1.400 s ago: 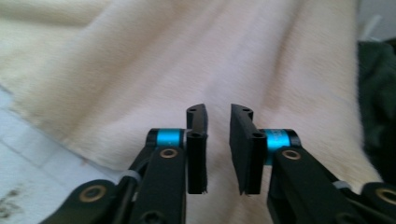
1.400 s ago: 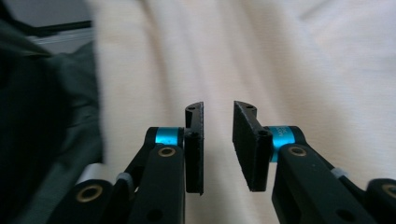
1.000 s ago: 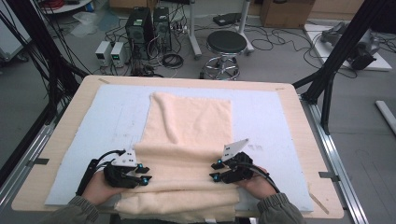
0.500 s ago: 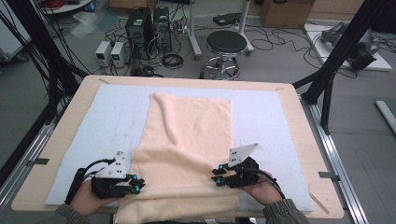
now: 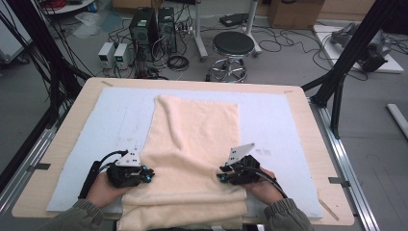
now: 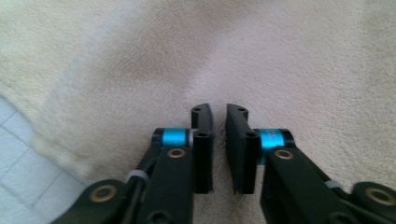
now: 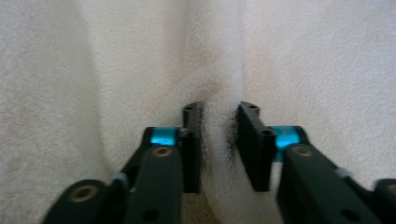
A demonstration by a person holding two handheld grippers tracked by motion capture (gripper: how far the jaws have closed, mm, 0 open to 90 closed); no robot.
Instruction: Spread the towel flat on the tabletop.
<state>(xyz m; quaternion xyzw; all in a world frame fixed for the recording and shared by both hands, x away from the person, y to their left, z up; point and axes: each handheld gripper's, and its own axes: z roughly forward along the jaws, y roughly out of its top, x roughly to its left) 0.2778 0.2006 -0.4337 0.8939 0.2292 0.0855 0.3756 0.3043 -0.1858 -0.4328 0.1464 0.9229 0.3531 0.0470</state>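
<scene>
Because the towel [image 5: 192, 159] is soft, light and limp, it will sag and crease unless pinched by thick folds near its side edges. It lies along the middle of the mat [image 5: 115, 120], near end overhanging. Having just been closing, the left gripper [image 5: 145, 174] sits clenched on its left edge, the right gripper [image 5: 222, 176] grasping a raised ridge.

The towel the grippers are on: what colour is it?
The towel is plain pale peach-cream, best seen in the high view.
</scene>
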